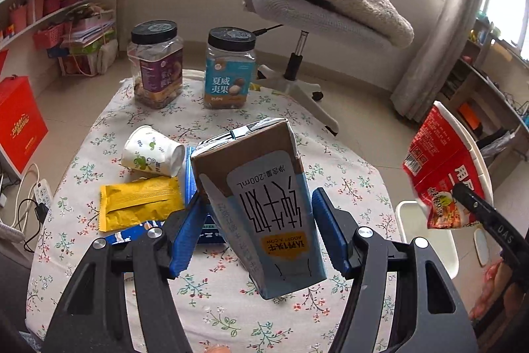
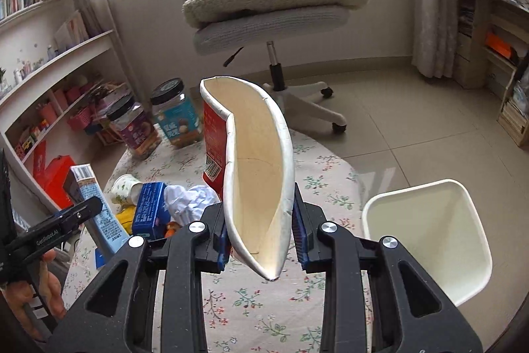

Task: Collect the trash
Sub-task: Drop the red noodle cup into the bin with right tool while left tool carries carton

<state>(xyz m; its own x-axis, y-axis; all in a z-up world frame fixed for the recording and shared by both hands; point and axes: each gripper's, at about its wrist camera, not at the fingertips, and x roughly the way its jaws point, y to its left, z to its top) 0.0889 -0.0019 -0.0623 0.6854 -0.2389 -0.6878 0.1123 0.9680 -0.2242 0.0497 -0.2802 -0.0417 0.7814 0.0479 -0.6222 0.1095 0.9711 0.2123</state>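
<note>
My left gripper [image 1: 258, 220] is shut on a brown and blue milk carton [image 1: 261, 207], held above the floral table; the carton also shows in the right wrist view [image 2: 96, 207]. My right gripper [image 2: 261, 230] is shut on a squashed red noodle cup [image 2: 258, 161], held above the table; the cup also shows in the left wrist view [image 1: 439, 167]. A white bin [image 2: 429, 237] stands to the right of the table. On the table lie a paper cup [image 1: 152, 151], a yellow wrapper [image 1: 139, 204], a blue box [image 2: 150, 209] and crumpled white paper [image 2: 188, 197].
Two black-lidded snack jars [image 1: 157, 62] [image 1: 229, 68] stand at the table's far edge. An office chair [image 2: 271, 15] with a blanket and a monkey toy is behind the table. Shelves line the left wall. A red box [image 1: 20, 121] and a power strip [image 1: 43, 194] are on the floor at left.
</note>
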